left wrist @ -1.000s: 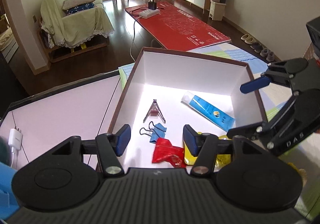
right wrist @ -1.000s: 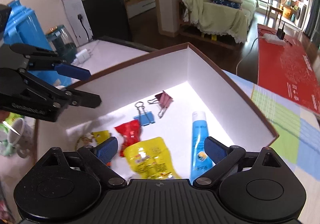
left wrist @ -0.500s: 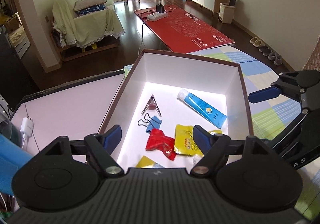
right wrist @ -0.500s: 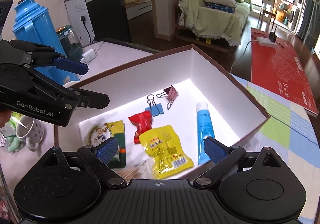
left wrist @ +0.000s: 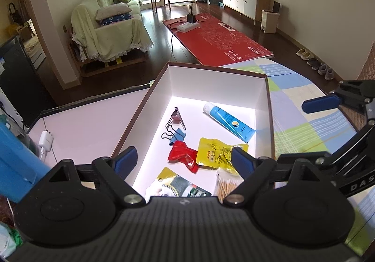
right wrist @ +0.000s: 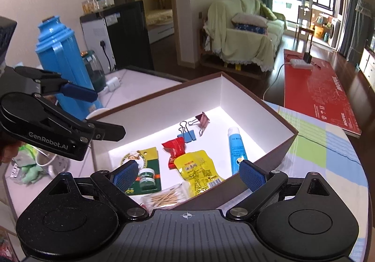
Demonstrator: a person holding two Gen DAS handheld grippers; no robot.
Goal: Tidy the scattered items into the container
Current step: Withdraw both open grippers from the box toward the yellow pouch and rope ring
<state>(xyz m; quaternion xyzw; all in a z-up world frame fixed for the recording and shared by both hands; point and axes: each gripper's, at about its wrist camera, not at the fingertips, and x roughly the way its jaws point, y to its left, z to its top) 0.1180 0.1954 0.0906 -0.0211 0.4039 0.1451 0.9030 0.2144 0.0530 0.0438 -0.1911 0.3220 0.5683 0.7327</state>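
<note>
Both your grippers hang with fingers spread and nothing between them, the left gripper (left wrist: 181,160) and the right gripper (right wrist: 188,174) above the near end of the box (right wrist: 276,119). Every loose item you can see already lies inside it: the blue tube (right wrist: 236,147), yellow packet (right wrist: 199,170), red wrapper (right wrist: 174,148), two binder clips, green card (right wrist: 145,168) and cotton swabs (right wrist: 164,198). Your main risk now is lowering either tool carelessly and clipping the thin near wall, which would shove or tip the box; the two tools are also close enough to knock together.
</note>
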